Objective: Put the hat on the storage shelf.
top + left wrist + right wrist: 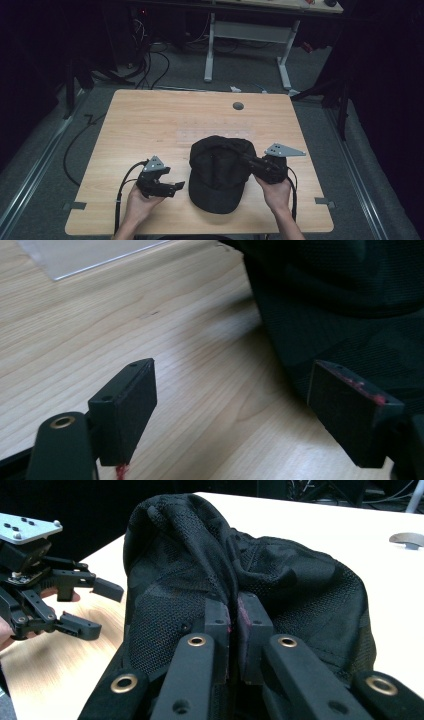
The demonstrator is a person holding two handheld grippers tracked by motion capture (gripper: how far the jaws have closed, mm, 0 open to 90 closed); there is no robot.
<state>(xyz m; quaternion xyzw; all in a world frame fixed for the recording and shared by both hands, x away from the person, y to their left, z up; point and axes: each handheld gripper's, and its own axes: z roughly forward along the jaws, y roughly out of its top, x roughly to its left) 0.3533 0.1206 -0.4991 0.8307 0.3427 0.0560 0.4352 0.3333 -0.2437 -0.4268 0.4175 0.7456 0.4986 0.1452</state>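
While the black mesh cap (pixel 220 172) lies on the wooden table (pixel 150 120) with its brim toward the near edge, the high view shows the left gripper (pixel 172 186) just to the cap's left, jaws spread, held in the left hand (pixel 142 200), with bare tabletop beyond its tips and on its outer side out to the table's left edge. The right gripper (pixel 240 156), held by the right hand (pixel 275 192), reaches into the cap's crown from the right, with a narrow strip of table between it and the right edge; a grey cable port (pixel 238 106) sits far ahead near the back edge. In the left gripper view, the left gripper (pixel 232 400) stands wide open over bare wood, its right jaw just beside the cap (pixel 345 305), and a clear sheet (pixel 85 255) lies ahead to the left. In the right gripper view, the right gripper (pixel 233 625) is pinched closed on a fold of the cap's (pixel 280 580) mesh, and the opened left gripper (pixel 97 607) hangs off to its left.
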